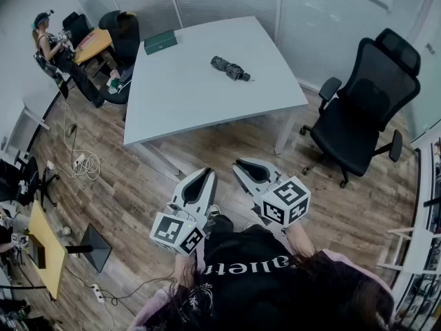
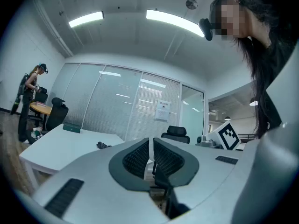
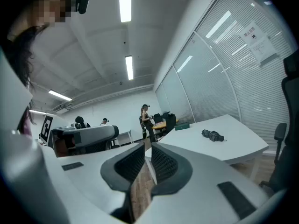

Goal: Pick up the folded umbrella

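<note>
The folded umbrella (image 1: pixel 230 68), dark and patterned, lies on the far right part of the white table (image 1: pixel 186 95). It also appears small and distant in the left gripper view (image 2: pixel 103 145) and in the right gripper view (image 3: pixel 212 135). Both grippers hover over the wooden floor in front of the table, well short of the umbrella. My left gripper (image 1: pixel 204 176) points toward the table with its jaws together and nothing between them (image 2: pixel 150 141). My right gripper (image 1: pixel 242 164) is beside it, shut and empty (image 3: pixel 147 146).
A green box (image 1: pixel 160 42) sits at the table's far left corner. A black office chair (image 1: pixel 365 112) stands right of the table. Another person (image 1: pixel 47 41) sits by a desk at far left. Cables (image 1: pixel 81 163) lie on the floor at left. Glass partitions back the table.
</note>
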{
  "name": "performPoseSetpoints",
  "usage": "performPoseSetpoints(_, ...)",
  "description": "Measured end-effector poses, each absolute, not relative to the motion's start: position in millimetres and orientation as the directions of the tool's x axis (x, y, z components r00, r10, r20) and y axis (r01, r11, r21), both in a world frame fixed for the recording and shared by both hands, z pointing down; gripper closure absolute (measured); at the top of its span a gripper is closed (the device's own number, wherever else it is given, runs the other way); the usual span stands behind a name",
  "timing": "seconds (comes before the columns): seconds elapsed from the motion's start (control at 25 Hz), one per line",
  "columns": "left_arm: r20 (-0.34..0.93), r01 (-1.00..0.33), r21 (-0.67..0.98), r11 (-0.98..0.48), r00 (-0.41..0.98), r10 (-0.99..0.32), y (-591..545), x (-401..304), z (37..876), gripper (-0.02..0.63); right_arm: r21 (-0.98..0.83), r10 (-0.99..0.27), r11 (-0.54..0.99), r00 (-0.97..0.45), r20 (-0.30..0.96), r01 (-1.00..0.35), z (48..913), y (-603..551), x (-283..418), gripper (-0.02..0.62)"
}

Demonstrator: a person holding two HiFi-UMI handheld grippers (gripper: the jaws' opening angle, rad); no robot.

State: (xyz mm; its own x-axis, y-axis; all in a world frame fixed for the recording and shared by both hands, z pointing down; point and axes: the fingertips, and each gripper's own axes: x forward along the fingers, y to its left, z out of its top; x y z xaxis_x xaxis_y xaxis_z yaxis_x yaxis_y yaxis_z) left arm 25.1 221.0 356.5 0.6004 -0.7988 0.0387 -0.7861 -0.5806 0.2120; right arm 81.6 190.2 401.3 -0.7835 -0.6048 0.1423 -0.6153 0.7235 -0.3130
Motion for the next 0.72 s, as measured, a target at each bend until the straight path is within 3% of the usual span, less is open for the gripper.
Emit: performPoseSetpoints(0.72,0.065,-0.81,0.224,-0.542,0.567,-0.821,224.0,15.9,368.0,0.56,-0.372,-0.575,0.726,-0.807,0.133,-0.579,414.8,186.0,73.3,0.54)
